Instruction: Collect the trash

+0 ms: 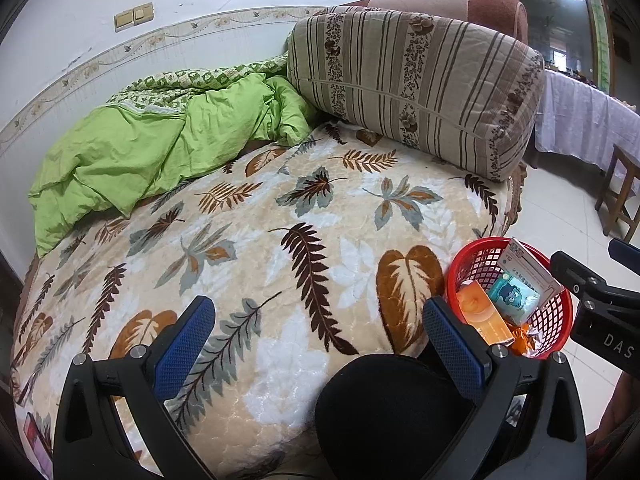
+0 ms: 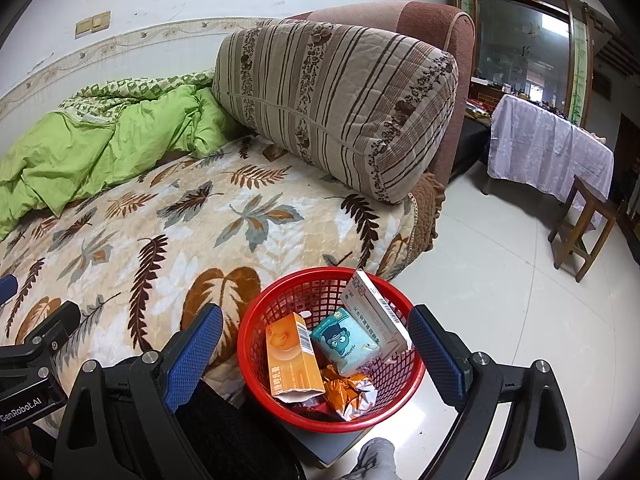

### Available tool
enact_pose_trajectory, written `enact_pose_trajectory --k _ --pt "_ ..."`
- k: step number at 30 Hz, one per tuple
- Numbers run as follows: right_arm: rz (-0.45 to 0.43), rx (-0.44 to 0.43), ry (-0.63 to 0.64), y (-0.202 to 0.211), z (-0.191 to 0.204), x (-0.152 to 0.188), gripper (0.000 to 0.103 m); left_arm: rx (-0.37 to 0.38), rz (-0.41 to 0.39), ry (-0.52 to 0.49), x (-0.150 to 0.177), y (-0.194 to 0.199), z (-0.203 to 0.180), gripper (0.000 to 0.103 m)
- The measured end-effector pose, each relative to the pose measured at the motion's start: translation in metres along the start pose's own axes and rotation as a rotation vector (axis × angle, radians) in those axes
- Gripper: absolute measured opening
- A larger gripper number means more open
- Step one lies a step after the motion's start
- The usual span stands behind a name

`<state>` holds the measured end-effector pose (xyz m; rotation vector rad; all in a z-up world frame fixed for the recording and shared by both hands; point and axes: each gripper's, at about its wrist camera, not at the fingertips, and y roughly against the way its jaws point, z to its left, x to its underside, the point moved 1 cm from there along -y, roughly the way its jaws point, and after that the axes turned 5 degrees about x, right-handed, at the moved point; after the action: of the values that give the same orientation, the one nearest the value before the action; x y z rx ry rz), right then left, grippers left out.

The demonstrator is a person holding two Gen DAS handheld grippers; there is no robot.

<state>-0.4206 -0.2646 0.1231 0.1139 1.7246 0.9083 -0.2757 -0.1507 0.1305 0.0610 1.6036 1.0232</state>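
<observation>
With 2 boxes, a tissue pack and wrappers already in the red basket (image 2: 331, 350) beside the bed (image 2: 168, 232), collecting looks finished; the left gripper (image 1: 316, 344) and right gripper (image 2: 316, 350) hang open and empty near it, so next comes checking the bed for strays.

Bed (image 1: 280, 248) covered by a cream leaf-print blanket (image 2: 132, 236). Crumpled green quilt (image 1: 152, 148) lies on it along the wall side. Big striped floral cushion (image 2: 340, 108) rests on the head end, leaning on the brown headboard (image 2: 436, 24). Rest of blanket bare. Beside the bed's near corner, red mesh basket (image 2: 256, 332) sits on a low dark surface, exact support unclear. White tiled floor (image 2: 500, 280) carries a wooden stool (image 2: 580, 224).
</observation>
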Motion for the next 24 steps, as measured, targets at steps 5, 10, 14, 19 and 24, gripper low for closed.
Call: enact_pose_trajectory --k 5,10,14,19,24 --pt "0.001 0.0 0.004 -0.0001 0.0007 -0.0007 0.095 -0.001 -0.001 -0.003 0.0002 0.0002 0.0006 0.103" --pt "0.001 -0.001 0.009 0.0003 0.0017 -0.0007 0.095 -0.001 0.0 0.001 0.0004 0.0001 0.0008 0.103" --pt "0.0 -0.003 0.016 0.0004 0.003 -0.0019 0.095 -0.001 -0.001 -0.001 0.0002 0.0001 0.0019 0.103" --pt "0.0 -0.004 0.019 -0.0003 0.0032 -0.0035 0.095 0.0 -0.002 0.001 0.0004 0.0003 0.0017 0.103" --pt "0.0 -0.004 0.019 -0.0001 0.0034 -0.0035 0.095 -0.002 -0.002 -0.003 0.0003 0.0003 0.0006 0.103"
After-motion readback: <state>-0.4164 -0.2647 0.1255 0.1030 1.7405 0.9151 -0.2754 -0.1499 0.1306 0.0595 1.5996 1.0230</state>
